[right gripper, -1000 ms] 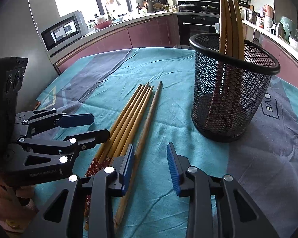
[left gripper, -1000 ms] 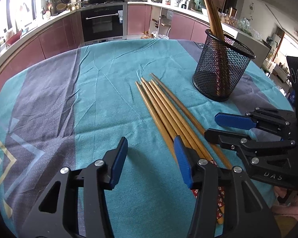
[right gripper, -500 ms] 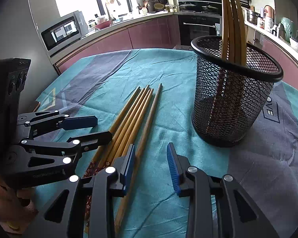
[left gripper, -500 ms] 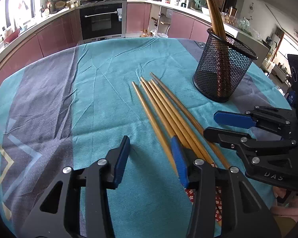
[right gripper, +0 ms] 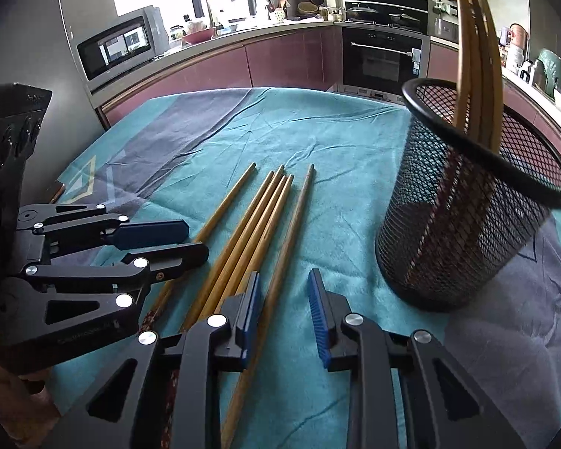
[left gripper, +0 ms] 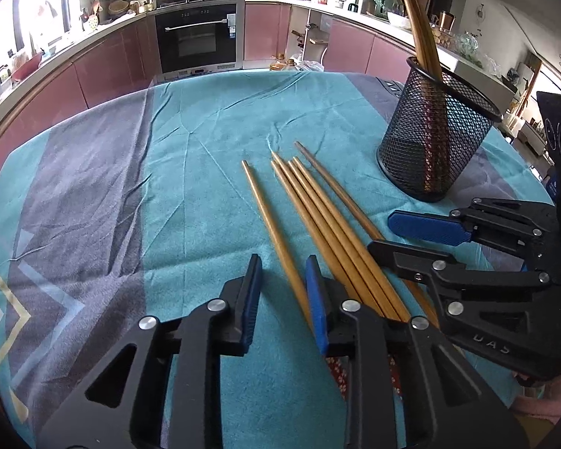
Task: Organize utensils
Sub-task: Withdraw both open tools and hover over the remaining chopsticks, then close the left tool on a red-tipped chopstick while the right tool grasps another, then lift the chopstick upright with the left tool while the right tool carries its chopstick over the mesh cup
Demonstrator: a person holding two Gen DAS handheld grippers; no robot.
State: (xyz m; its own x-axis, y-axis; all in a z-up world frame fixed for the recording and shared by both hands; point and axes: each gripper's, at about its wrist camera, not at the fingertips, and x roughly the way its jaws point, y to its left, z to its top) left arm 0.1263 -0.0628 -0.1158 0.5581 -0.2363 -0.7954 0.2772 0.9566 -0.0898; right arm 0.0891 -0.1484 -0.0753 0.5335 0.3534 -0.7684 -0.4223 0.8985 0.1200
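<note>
Several wooden chopsticks [left gripper: 318, 205] lie side by side on the teal cloth. My left gripper [left gripper: 284, 292] straddles the leftmost chopstick [left gripper: 269, 217], which lies apart from the bundle. Its jaws are closing, with a gap still showing at the left pad. My right gripper [right gripper: 284, 299] straddles the rightmost chopstick [right gripper: 295, 217]. Its jaws are closing too, and the pads are not pressing on the stick. A black mesh cup [left gripper: 434, 142] stands at the back right with several chopsticks upright in it. Each gripper shows in the other's view: the right gripper [left gripper: 381, 234] and the left gripper [right gripper: 194, 241].
The table wears a teal and grey cloth [left gripper: 168, 187]. Kitchen cabinets and an oven [left gripper: 198, 41] run behind it. A microwave [right gripper: 119, 48] sits on the counter at the left. The mesh cup [right gripper: 467, 224] stands close to my right gripper's right finger.
Both grippers' jaws have narrowed, the left one more. The leftmost chopstick has come away from the bundle and now lies between the left jaws.
</note>
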